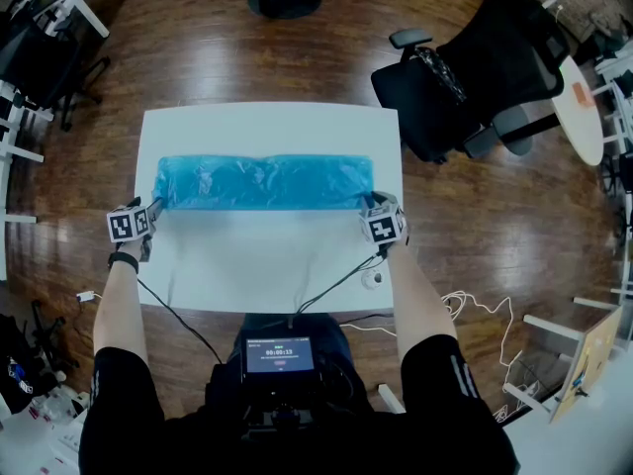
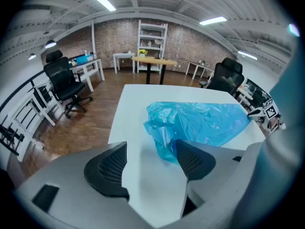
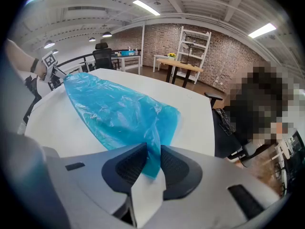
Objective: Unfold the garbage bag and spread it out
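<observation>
A blue garbage bag [image 1: 265, 182] lies stretched in a long band across the white table [image 1: 267, 265]. At the bag's left end my left gripper [image 1: 156, 206] is open. In the left gripper view its jaws stand wide apart [image 2: 150, 154], and the crumpled bag corner [image 2: 164, 140] rests on the table against the right pad, not pinched. My right gripper [image 1: 371, 204] is at the bag's right end. In the right gripper view its jaws [image 3: 152, 159] are shut on a fold of the bag's corner [image 3: 153, 147]. The rest of the bag [image 3: 114, 109] runs toward the left gripper.
A black office chair [image 1: 475, 67] stands off the table's far right corner. Cables [image 1: 336, 283] and a small white object [image 1: 373, 278] lie on the table's near part. A device with a screen [image 1: 280, 354] sits at the person's chest. Wooden floor surrounds the table.
</observation>
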The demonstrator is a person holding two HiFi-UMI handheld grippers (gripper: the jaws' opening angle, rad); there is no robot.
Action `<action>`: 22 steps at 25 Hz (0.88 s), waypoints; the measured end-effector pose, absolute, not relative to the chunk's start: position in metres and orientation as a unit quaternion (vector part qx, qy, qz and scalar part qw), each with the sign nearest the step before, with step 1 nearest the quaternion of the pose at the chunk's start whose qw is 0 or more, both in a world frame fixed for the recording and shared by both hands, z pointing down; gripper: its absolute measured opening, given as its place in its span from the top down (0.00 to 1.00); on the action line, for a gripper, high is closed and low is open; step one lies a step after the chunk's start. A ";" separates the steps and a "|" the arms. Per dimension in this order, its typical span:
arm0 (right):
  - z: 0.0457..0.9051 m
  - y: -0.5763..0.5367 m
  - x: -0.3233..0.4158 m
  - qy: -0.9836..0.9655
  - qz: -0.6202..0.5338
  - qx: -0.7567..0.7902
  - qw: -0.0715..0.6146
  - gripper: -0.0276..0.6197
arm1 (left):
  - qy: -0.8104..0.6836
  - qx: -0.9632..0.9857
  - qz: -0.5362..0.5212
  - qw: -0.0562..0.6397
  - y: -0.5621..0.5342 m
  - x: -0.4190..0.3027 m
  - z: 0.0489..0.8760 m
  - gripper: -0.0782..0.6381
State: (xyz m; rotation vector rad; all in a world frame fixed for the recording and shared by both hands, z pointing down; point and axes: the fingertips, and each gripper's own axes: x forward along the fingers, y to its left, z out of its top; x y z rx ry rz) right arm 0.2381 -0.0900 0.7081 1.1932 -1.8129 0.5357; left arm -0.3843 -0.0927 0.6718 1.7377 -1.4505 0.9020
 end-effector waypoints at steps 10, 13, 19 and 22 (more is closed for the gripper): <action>0.708 -0.088 0.241 -0.726 0.218 0.482 0.440 0.78 | -0.565 0.664 0.353 0.340 -0.094 -0.385 0.672 0.43; 0.707 -0.089 0.238 -0.724 0.215 0.482 0.443 0.78 | -0.561 0.677 0.344 0.328 -0.098 -0.385 0.666 0.45; 0.708 -0.090 0.243 -0.718 0.226 0.495 0.434 0.74 | -0.534 0.707 0.322 0.332 -0.098 -0.379 0.658 0.45; 0.708 -0.090 0.243 -0.714 0.223 0.499 0.436 0.73 | -0.534 0.711 0.316 0.330 -0.098 -0.381 0.659 0.44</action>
